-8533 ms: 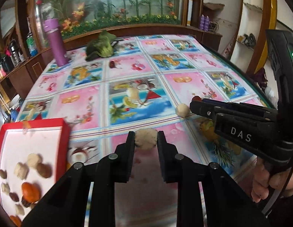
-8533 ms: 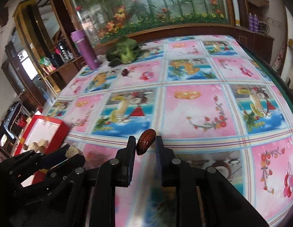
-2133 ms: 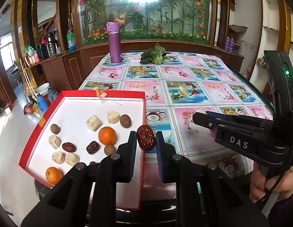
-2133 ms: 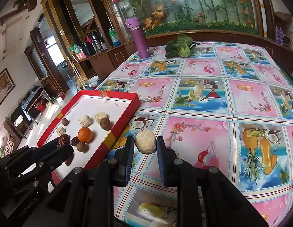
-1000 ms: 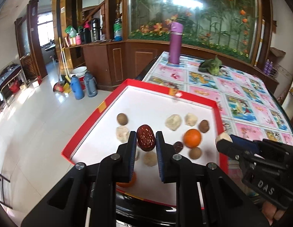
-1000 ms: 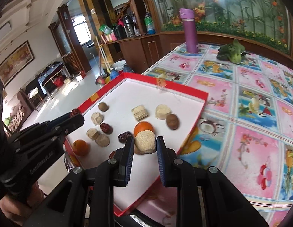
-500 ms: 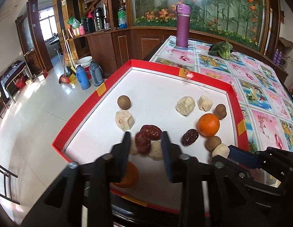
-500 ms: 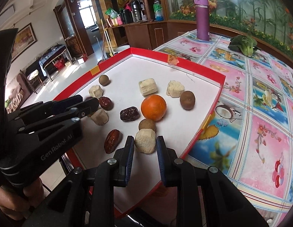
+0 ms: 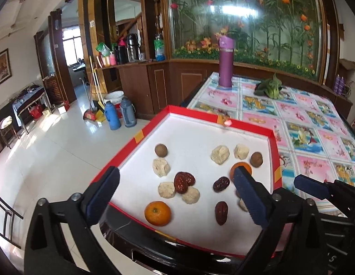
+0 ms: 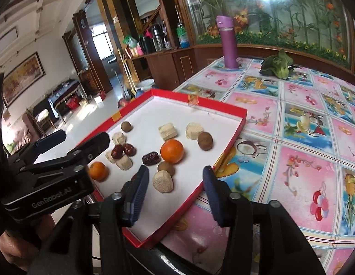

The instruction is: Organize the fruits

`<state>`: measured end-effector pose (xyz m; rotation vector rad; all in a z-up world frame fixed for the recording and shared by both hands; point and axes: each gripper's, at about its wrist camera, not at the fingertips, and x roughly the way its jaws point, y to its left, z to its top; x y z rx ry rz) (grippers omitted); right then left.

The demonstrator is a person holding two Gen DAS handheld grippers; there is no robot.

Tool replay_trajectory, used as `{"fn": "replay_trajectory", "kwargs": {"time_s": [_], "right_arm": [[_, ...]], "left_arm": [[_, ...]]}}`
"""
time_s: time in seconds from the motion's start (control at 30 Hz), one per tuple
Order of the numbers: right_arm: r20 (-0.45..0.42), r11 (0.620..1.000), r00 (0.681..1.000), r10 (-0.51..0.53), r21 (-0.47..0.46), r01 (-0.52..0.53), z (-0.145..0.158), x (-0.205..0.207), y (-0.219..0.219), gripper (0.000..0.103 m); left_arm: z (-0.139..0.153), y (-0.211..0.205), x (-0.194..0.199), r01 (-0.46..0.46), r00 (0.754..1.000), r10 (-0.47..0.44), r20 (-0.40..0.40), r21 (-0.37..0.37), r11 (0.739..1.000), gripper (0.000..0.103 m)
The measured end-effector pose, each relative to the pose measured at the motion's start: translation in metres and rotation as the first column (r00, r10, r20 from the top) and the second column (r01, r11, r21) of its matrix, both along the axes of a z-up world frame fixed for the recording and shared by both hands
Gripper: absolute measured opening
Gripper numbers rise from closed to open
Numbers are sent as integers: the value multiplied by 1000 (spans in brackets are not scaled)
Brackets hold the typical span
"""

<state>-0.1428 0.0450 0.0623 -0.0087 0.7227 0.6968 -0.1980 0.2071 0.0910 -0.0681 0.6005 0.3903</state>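
A red-rimmed white tray (image 9: 246, 129) (image 10: 223, 106) sits at the table's near left corner. It holds several pale chunks, brown round fruits, dark red dates and two oranges (image 9: 157, 213) (image 10: 172, 150). My left gripper (image 9: 176, 174) (image 10: 82, 137) hangs open wide above the tray, over a pair of red dates (image 9: 184, 181) (image 10: 123, 150) that lie touching. My right gripper (image 10: 175, 174) is open too, and a pale chunk (image 10: 163, 181) rests on the tray floor between its fingers without touching them. In the left wrist view one blue pad of the right gripper (image 9: 303, 184) shows at the right.
A purple bottle (image 9: 225, 61) (image 10: 229, 43) and a green leafy vegetable (image 9: 270, 89) (image 10: 278, 65) stand at the table's far end on the flowered cloth (image 10: 303, 160). The tray overhangs the dark table edge; tiled floor and thermos flasks (image 9: 113, 116) lie beyond to the left.
Both grippers carried their pieces from the table to the tray, then opened. The left one let its red date fall beside another date; the right one released the pale chunk.
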Motion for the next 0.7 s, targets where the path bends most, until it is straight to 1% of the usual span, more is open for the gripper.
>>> {"fn": "replay_trajectory", "kwargs": {"time_s": [0.13,0.23,0.3,0.4,0.47,0.53,0.63,0.7], "right_arm": [[27,998,1000,-4,58,3,11,-2,-8,56],[32,997,999,1,83,-4,14,-2,-12,56],[18,994,1000,-1,110,0,14,0,-17,56],[-1,989,1000,-18,150,18,15,3,-28,56],[2,987,1000,-31,158,30,16,2,-34,56],[24,988,999,-31,152,27,18,-2,-37,56],[96,993,995,-32,120,20,25,-17,-38,57],[128,993,991,-26,120,11,29,-27,-39,62]], "left_arm": [[14,-6,-13,-19,998,16,55,56,998,103],[19,-9,-17,-37,997,30,74,92,995,103],[21,-9,-20,-36,996,29,82,91,995,103],[23,-5,-26,-25,995,20,93,50,998,103],[26,-1,-31,-23,994,20,110,30,999,103],[31,-1,-40,-27,990,22,142,30,999,103],[40,1,-51,-72,984,62,169,53,996,103],[46,5,-57,-103,981,92,170,52,993,103]]}}
